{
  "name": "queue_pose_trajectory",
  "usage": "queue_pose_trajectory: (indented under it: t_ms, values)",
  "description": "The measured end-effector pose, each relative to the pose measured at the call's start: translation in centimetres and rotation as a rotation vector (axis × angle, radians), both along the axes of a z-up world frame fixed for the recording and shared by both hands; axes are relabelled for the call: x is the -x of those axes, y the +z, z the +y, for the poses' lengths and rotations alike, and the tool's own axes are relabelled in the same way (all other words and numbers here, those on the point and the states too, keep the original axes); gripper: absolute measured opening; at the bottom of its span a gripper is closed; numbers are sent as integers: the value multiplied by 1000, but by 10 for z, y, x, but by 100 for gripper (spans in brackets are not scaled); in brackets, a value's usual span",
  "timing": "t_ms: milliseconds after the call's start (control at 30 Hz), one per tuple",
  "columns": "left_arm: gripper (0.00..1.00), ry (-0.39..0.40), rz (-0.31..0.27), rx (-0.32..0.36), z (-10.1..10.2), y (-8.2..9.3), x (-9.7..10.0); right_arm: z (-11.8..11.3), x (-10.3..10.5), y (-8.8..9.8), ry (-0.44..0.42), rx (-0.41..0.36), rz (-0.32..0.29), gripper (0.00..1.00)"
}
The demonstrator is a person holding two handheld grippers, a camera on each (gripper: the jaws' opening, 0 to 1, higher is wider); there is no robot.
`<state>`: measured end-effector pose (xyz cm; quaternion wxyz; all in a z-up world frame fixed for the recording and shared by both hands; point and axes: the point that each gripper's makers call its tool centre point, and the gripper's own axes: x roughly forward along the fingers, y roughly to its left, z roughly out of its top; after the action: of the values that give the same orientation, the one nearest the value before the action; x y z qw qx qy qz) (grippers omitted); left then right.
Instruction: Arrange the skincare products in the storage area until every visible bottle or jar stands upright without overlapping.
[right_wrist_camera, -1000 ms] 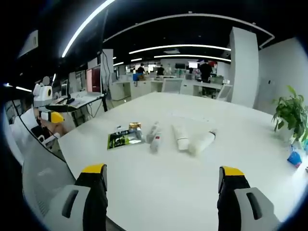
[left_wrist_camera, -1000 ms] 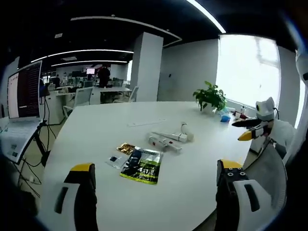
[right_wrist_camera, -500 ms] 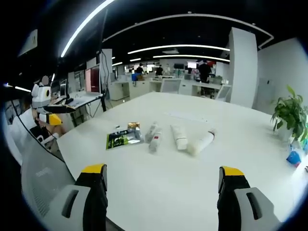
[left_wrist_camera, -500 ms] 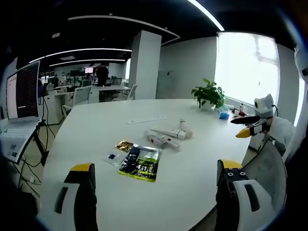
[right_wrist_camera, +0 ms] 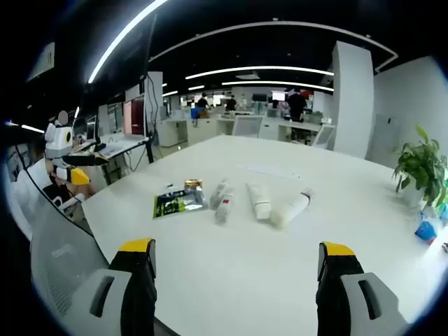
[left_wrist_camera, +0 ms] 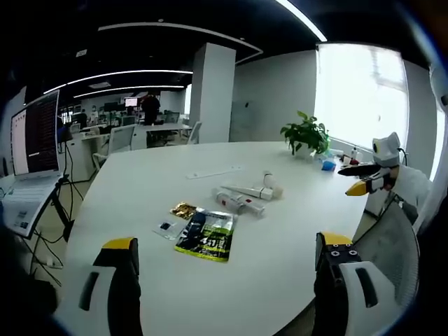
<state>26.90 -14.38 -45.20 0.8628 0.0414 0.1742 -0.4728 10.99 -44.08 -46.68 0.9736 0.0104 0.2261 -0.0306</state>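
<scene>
Tubes [right_wrist_camera: 257,201] lying flat — seemingly unmoved, jaws apart

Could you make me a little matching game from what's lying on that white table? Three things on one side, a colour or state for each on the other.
Things:
1. potted plant
2. flat sachet
3. largest tube

Descriptions:
A. black and green, lying flat
B. white, lying on its side
C. leafy green, standing near the table's edge

Pairs: 1-C, 2-A, 3-B

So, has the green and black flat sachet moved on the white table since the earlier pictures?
No. The green and black flat sachet still lies beside the white tubes; the camera shifted.
</scene>
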Motion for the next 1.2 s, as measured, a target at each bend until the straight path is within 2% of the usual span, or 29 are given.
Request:
queue_pose_trajectory:
  t_ms: [300, 500, 567, 633, 700, 967, 1200]
  values:
    - [99, -4, -13, -12, 1, 0, 2, 2, -2, -2, 6, -15, 2, 100]
    - [99, -7, 0, -28, 2, -5, 4, 4, -1, -6, 5, -25, 14, 100]
    - [98, 1, 26, -31, 3, -9, 3, 4, -1, -6, 3, -21, 15, 100]
    - [99, 1, 28, -32, 4, -10, 3, 4, -1, -6, 5, -16, 17, 100]
    - [99, -1, 6, -35, 3, -8, 3, 3, -2, -7, 12, -6, 17, 100]
    - [99, -13, -13, -26, 0, -7, 3, 3, -5, -8, 26, 15, 20, 100]
    - [99, -15, -3, -29, -4, -9, 2, -3, -10, -10, 28, 11, 27, 99]
